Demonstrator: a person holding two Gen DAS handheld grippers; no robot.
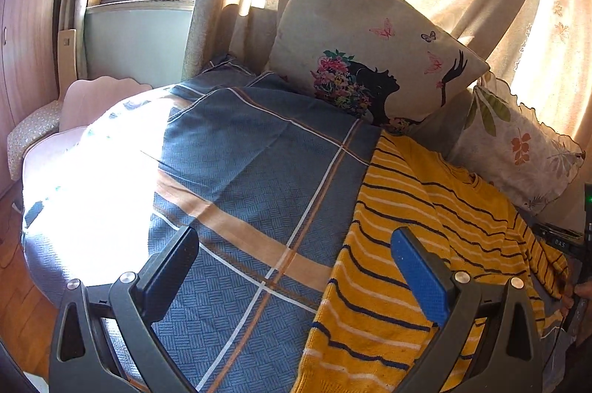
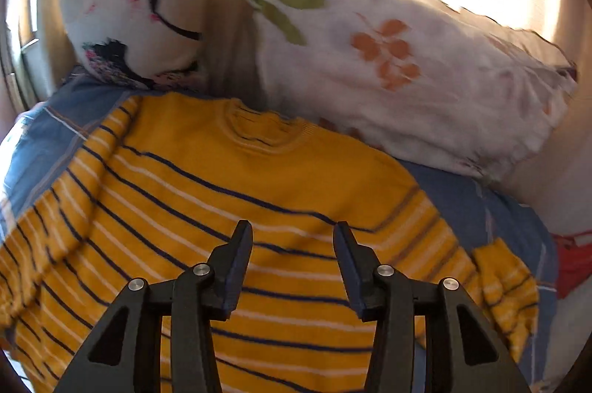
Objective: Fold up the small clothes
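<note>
A small yellow sweater (image 2: 259, 193) with dark blue and white stripes lies spread front-up on a blue plaid bedspread (image 1: 259, 171), collar toward the pillows. It also shows in the left wrist view (image 1: 407, 226). One sleeve lies folded across its left side in the right wrist view. My left gripper (image 1: 296, 245) is wide open and empty above the sweater's left edge. My right gripper (image 2: 292, 237) is open and empty, hovering over the sweater's middle.
A grey cushion with a woman's silhouette (image 1: 370, 41) and a white leaf-print pillow (image 2: 407, 60) lean against the curtain behind the sweater. A red item (image 2: 573, 259) lies at the bed's right edge. A pink chair (image 1: 92, 104) and a wooden wardrobe (image 1: 26, 41) stand at left.
</note>
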